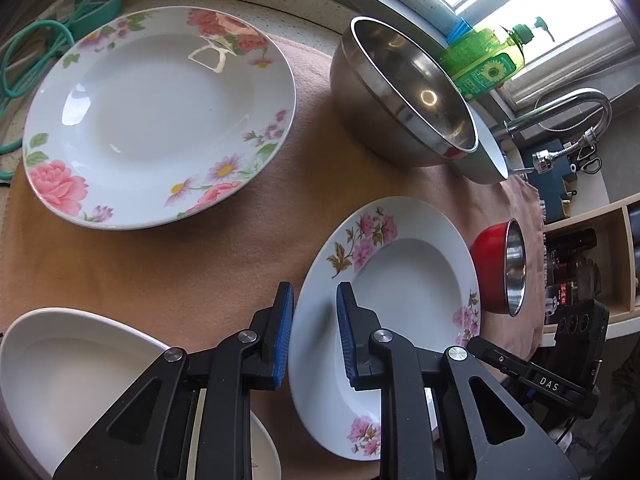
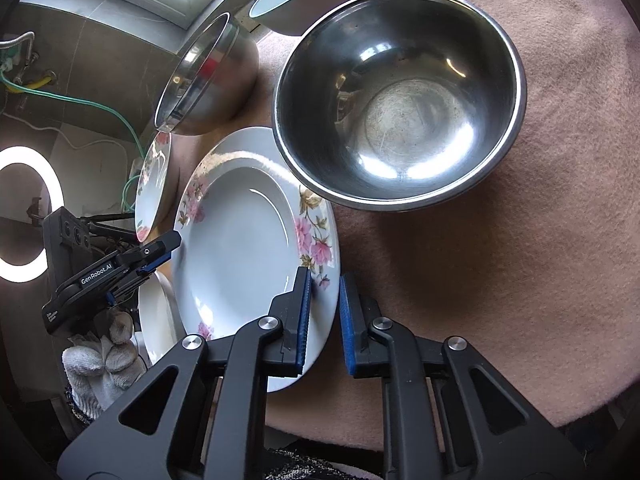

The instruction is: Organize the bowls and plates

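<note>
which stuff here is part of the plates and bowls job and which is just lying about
Job: large floral plate, small floral plate, steel bowl, red bowl, white dish.
Lying about: soap bottle, green hose, faucet, scissors.

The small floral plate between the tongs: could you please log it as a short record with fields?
item: small floral plate
surface: pink cloth
left tongs: straddling its rim, grip unclear
right tongs: shut on the opposite rim
neighbours: red bowl, large steel bowl, large floral plate, white dish
</note>
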Demonstrator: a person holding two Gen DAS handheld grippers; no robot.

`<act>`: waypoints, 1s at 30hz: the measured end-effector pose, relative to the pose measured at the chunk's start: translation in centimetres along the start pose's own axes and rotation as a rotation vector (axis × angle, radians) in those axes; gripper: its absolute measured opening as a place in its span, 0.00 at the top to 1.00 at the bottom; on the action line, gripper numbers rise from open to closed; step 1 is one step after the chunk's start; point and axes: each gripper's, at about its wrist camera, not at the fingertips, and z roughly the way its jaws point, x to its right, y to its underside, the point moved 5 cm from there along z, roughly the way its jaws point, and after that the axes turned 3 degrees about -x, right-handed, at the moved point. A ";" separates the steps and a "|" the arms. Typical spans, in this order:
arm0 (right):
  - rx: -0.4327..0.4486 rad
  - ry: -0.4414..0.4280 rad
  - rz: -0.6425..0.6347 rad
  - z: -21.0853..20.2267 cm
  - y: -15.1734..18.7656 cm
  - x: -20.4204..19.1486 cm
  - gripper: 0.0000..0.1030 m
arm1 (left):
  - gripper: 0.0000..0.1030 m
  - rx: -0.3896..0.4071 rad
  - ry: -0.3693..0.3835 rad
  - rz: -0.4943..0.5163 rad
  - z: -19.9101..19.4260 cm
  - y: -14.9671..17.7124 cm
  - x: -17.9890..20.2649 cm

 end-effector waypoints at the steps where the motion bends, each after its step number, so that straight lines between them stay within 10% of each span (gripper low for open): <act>1: -0.001 0.001 -0.001 0.0 0.0 0.0 0.86 | 0.81 0.000 -0.003 0.002 0.0 0.0 0.1; 30: -0.053 0.042 -0.051 0.8 0.6 -0.7 0.85 | 0.81 0.002 -0.041 0.016 -0.4 3.1 0.9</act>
